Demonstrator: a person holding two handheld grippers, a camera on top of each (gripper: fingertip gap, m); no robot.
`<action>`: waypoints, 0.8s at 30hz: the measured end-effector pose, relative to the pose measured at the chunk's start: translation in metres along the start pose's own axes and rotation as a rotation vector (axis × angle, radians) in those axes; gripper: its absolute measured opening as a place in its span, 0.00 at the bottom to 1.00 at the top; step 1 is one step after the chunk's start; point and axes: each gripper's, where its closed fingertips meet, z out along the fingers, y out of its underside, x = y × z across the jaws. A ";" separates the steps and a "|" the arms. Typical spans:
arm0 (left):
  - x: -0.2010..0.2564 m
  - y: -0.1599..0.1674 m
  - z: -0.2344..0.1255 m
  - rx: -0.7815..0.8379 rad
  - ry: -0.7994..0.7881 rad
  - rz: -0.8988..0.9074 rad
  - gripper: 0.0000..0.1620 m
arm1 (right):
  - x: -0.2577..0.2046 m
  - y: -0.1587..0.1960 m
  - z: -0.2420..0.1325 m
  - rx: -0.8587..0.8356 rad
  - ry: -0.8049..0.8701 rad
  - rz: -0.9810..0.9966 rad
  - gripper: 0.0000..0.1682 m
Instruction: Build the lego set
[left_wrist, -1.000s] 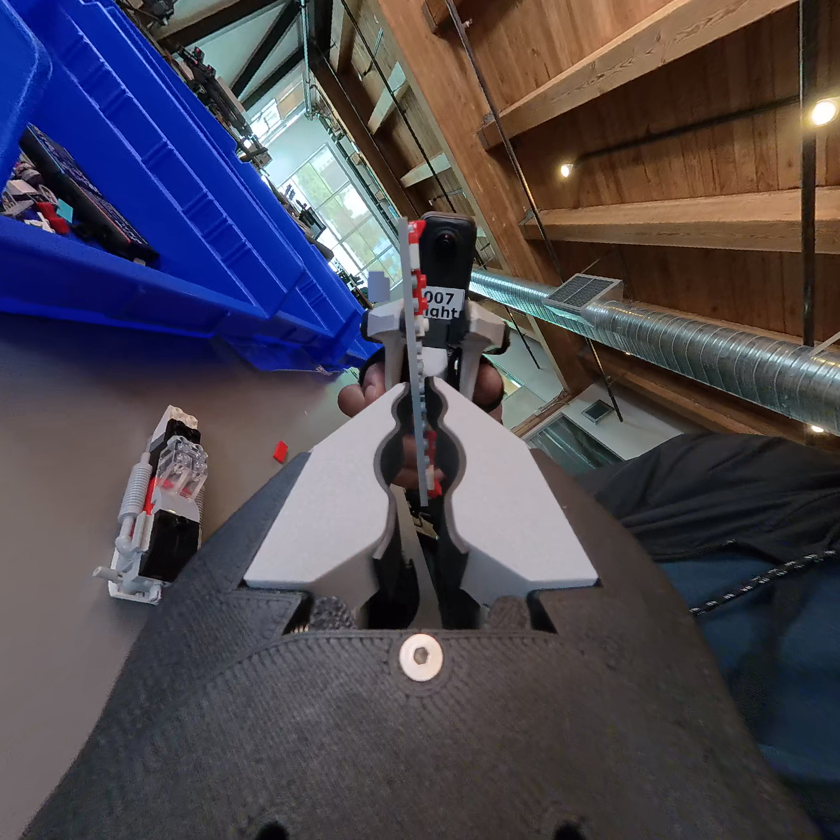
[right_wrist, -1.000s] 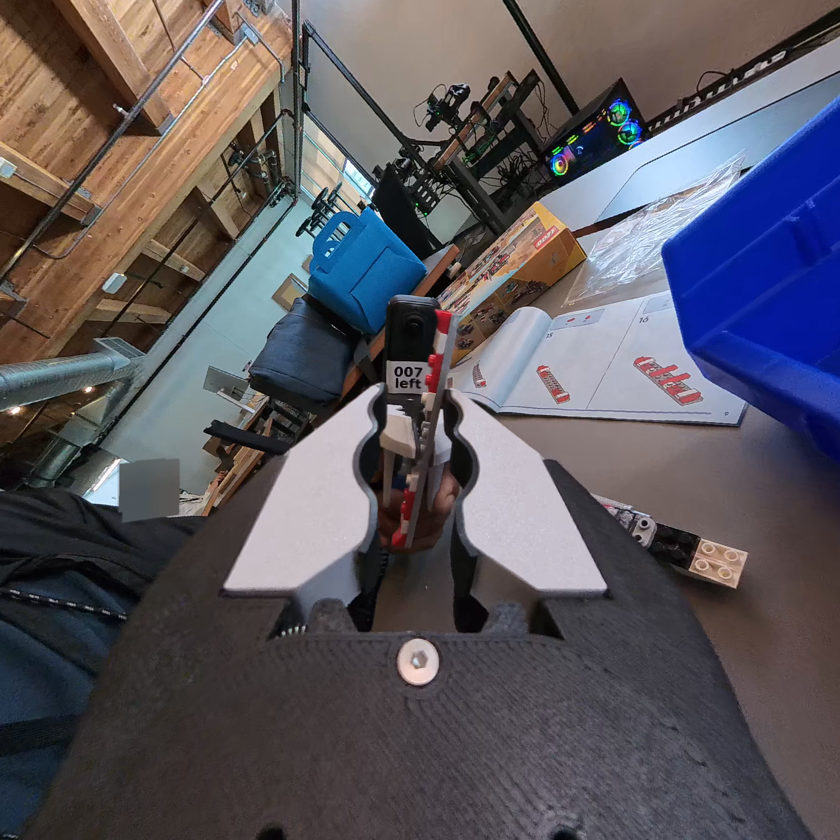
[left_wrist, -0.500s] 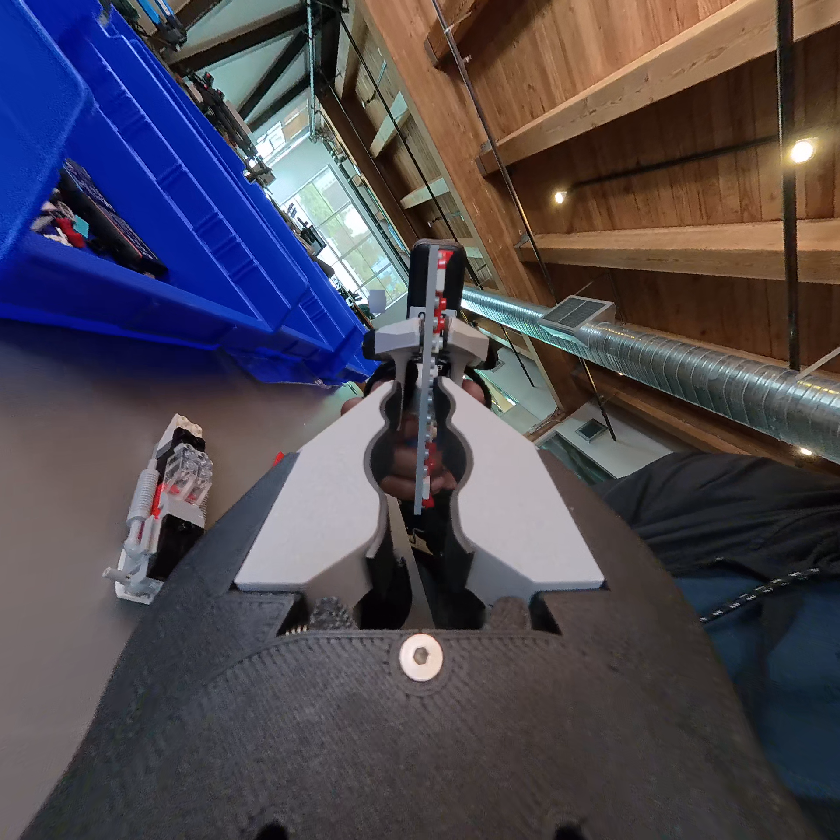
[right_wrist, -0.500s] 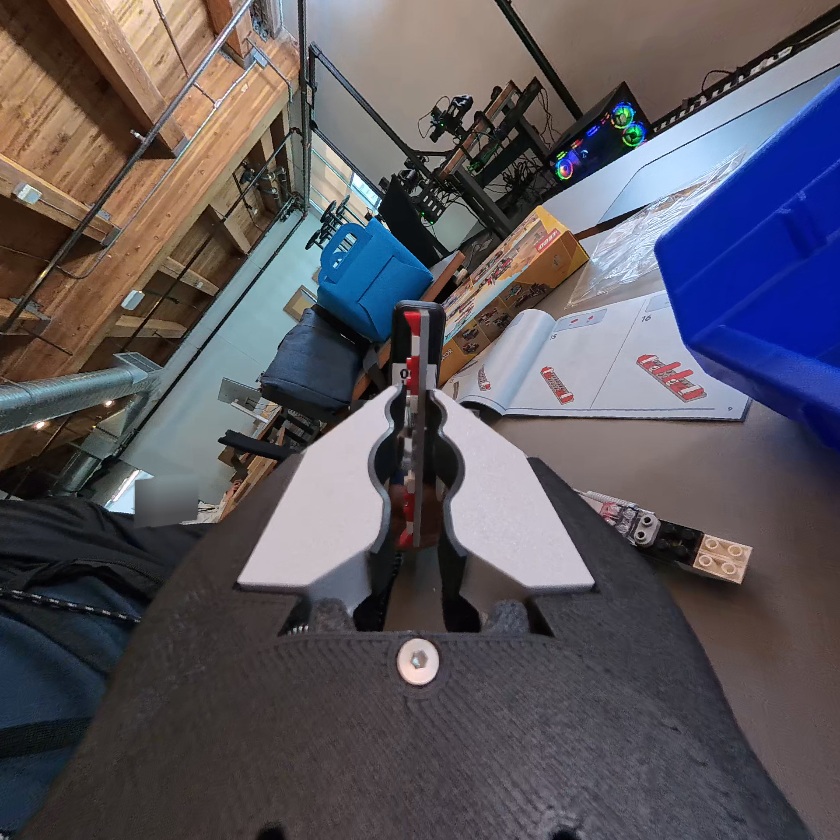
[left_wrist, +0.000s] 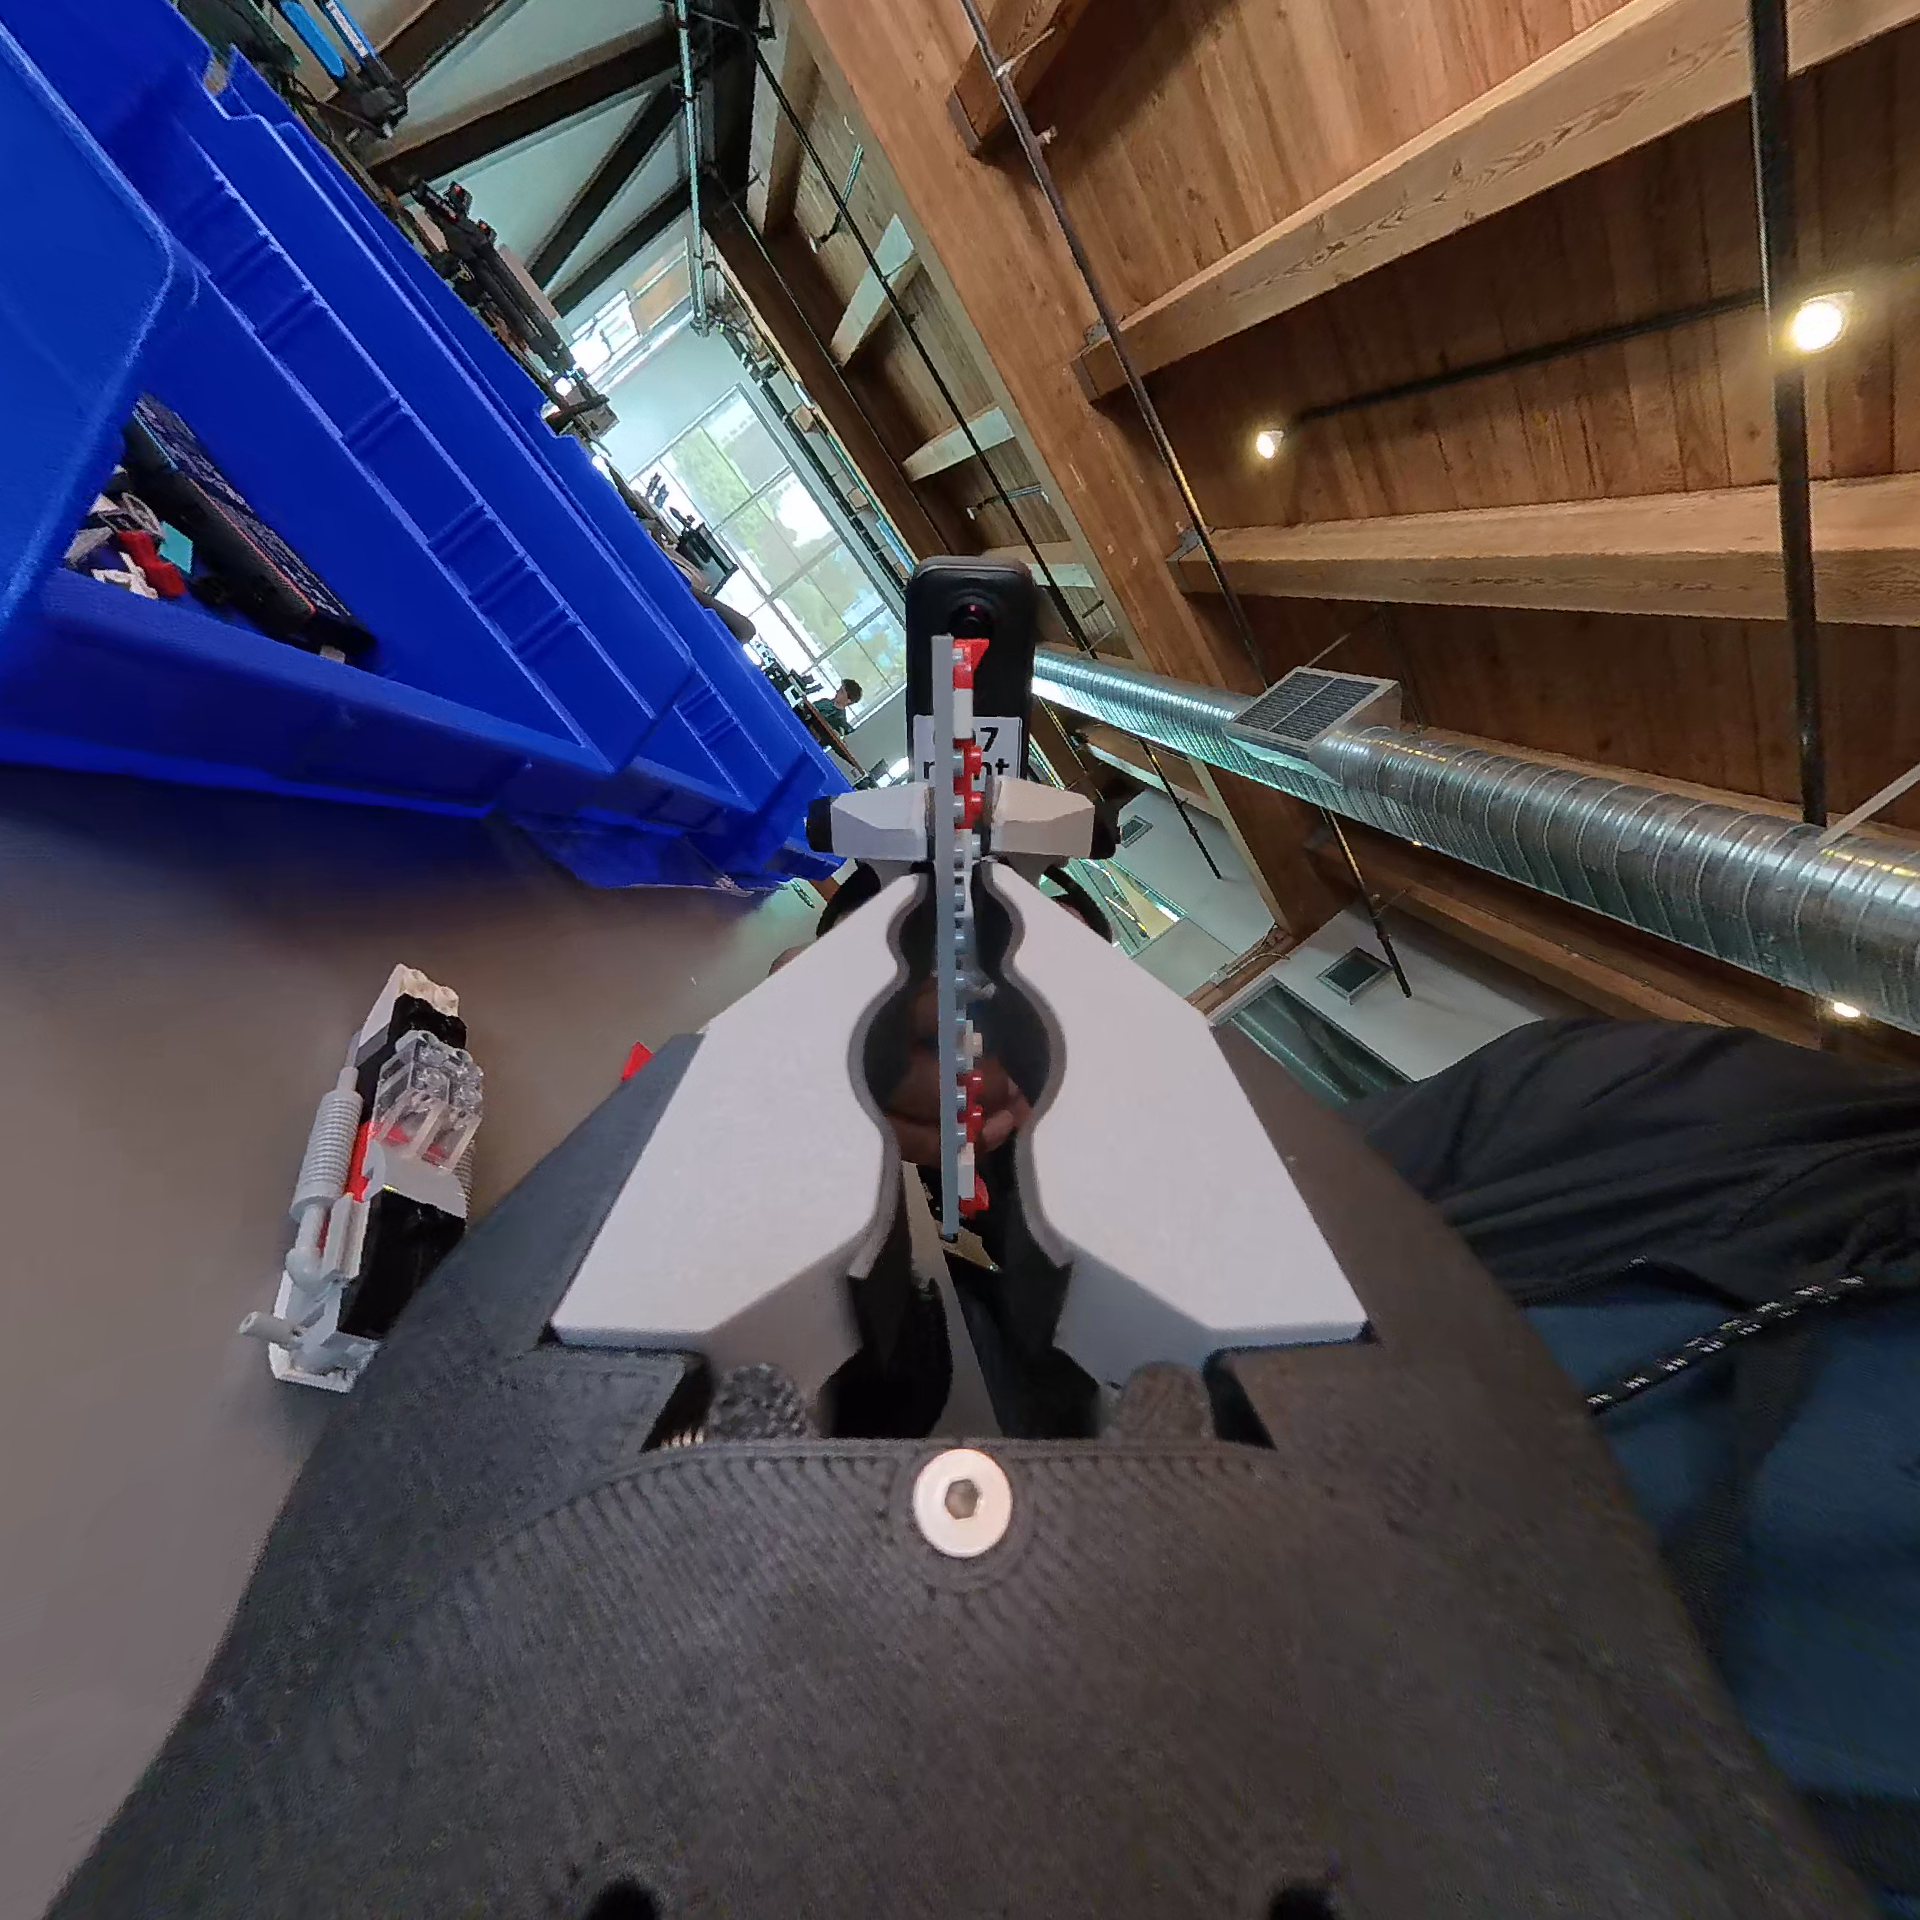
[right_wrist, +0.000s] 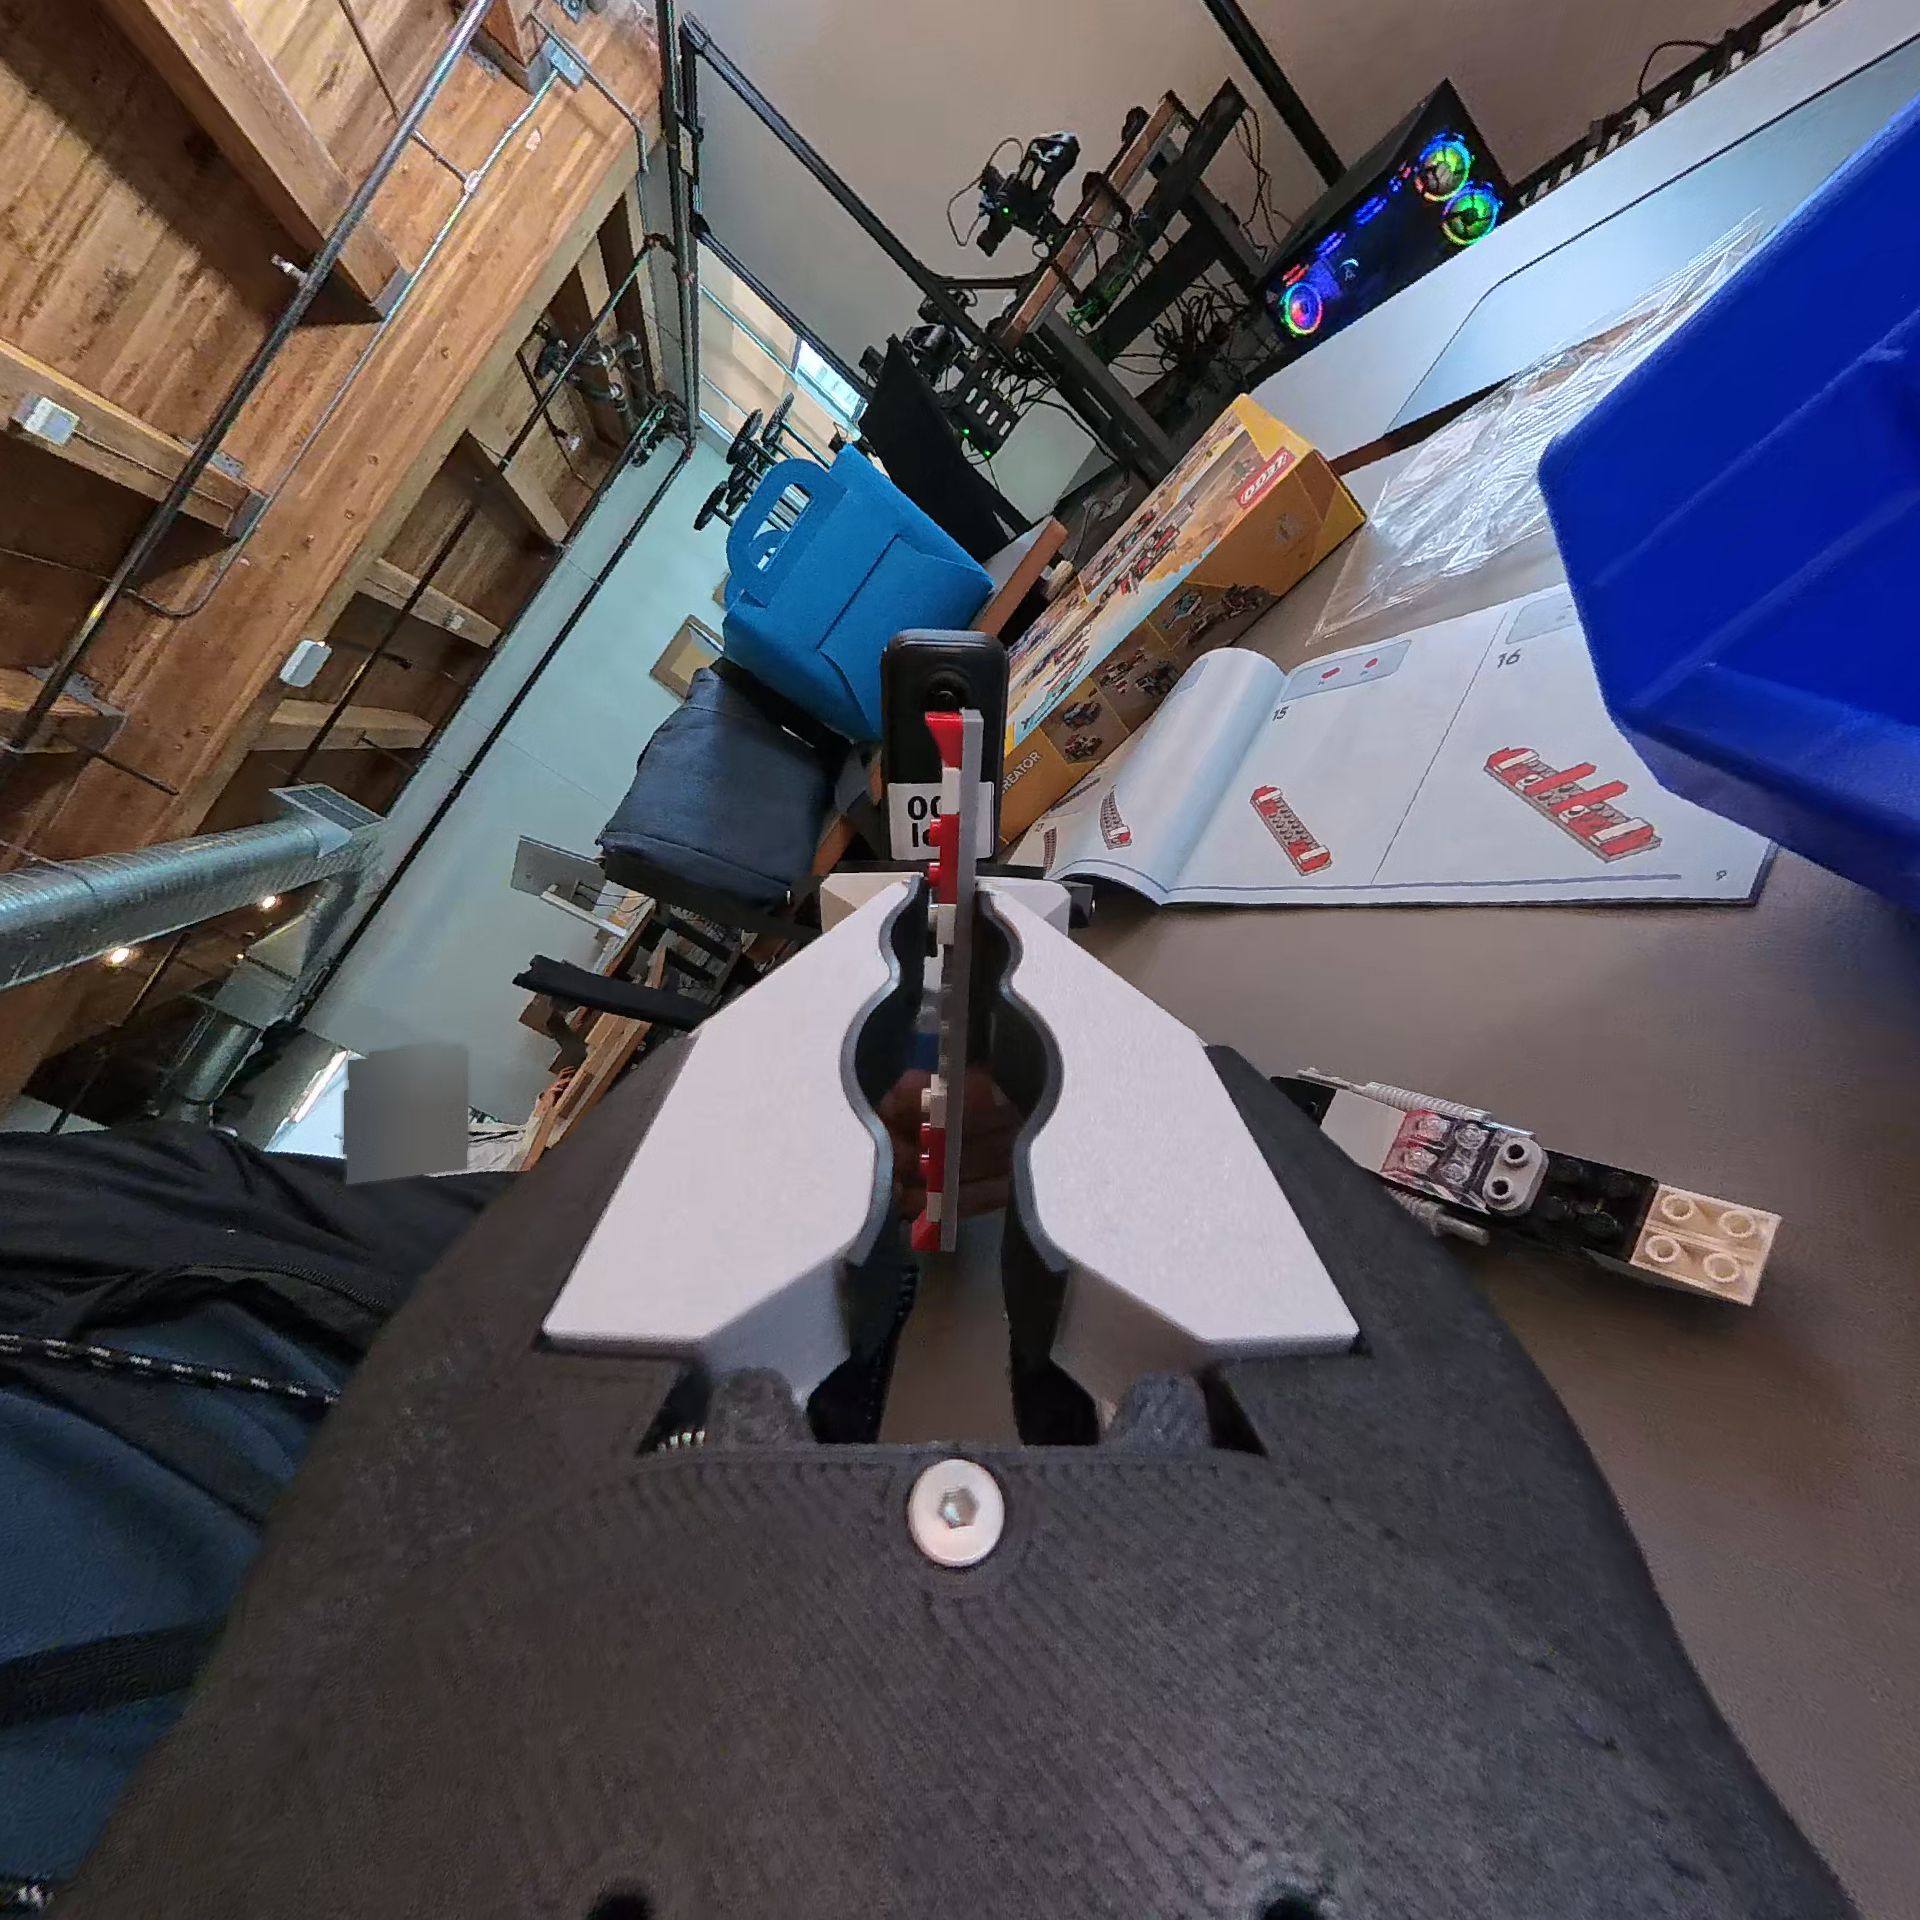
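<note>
The left gripper points toward the upper middle of its frame, and its two grey fingers are closed almost fully together on a long grey lego plate that carries red and white pieces along one face. The plate stands on edge in the narrow slot between the fingers, running from just above the gripper's black body up past the fingertips. Facing it, in the centre of the frame, the right gripper grips the same plate higher up, with its black camera behind.

In the right wrist view the arrangement is mirrored: the right gripper is pinched nearly closed on the lego plate, which again stands edge-on between the fingers in the middle of the frame, its red and white studs turned to the left. The left gripper meets it from the far side, so both grippers clamp one plate, raised off the grey table.

A second lego assembly, black, grey and clear with a spring-like part, lies on the table at the left centre of the left view, well apart from the held plate. Blue bins fill the upper left. In the right view an open instruction booklet lies at the right centre, a yellow box above it.
</note>
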 end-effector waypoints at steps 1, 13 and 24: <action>0.000 0.000 0.000 0.000 0.001 0.000 0.04 | 0.000 0.000 0.000 -0.001 -0.002 0.003 0.04; 0.001 0.000 0.000 0.015 0.025 -0.027 0.03 | -0.003 -0.005 -0.002 0.025 -0.029 0.028 0.10; -0.023 -0.008 -0.010 0.061 -0.094 -0.090 0.03 | 0.063 0.035 -0.094 -0.216 0.418 -0.338 0.16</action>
